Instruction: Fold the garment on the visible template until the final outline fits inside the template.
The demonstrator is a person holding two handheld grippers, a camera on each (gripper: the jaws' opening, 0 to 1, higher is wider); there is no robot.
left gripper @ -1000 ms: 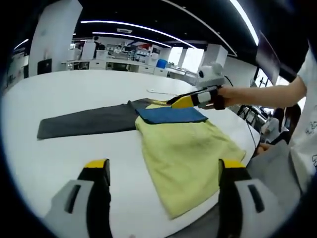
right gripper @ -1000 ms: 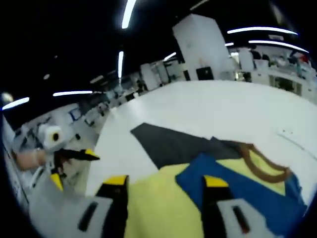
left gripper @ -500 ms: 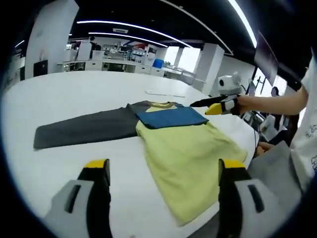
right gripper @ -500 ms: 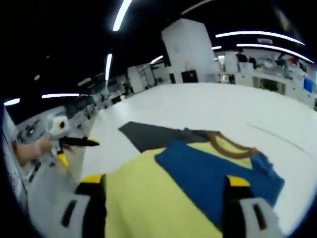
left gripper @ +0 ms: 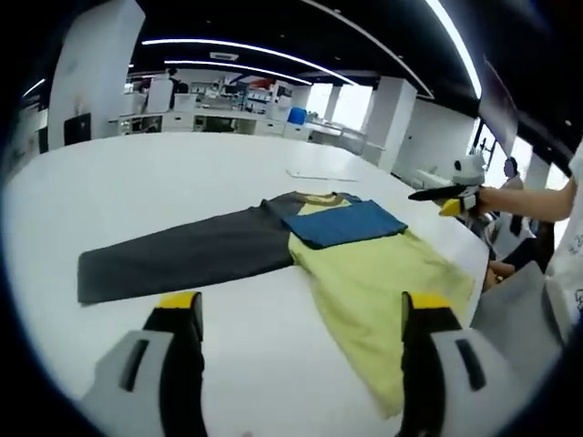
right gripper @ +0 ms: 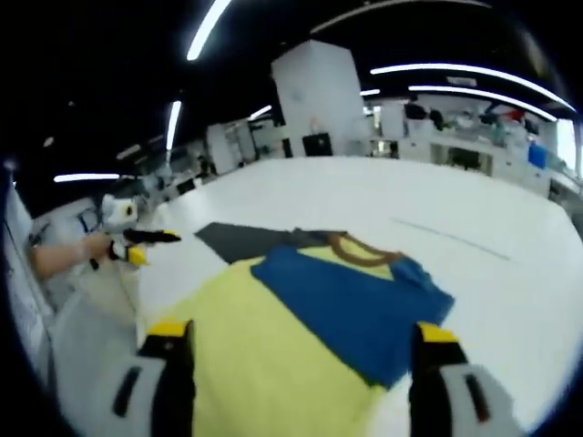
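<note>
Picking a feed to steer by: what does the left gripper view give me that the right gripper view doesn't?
Left gripper view alone: the full length of the dark grey sleeve stretched across the white table, and the right gripper beyond the shirt. Right gripper view alone: the brown collar seen clearly, and the left gripper off the table's edge. Both: the yellow shirt with its blue folded sleeve.

Bare table (left gripper: 164, 173) all around garment (left gripper: 364, 264)

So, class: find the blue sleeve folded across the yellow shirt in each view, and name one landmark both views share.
Left gripper view: blue sleeve right of centre, upper end of the shirt.
Right gripper view: blue sleeve centre, toward lower right.
Shared landmark: the brown collar.
</note>
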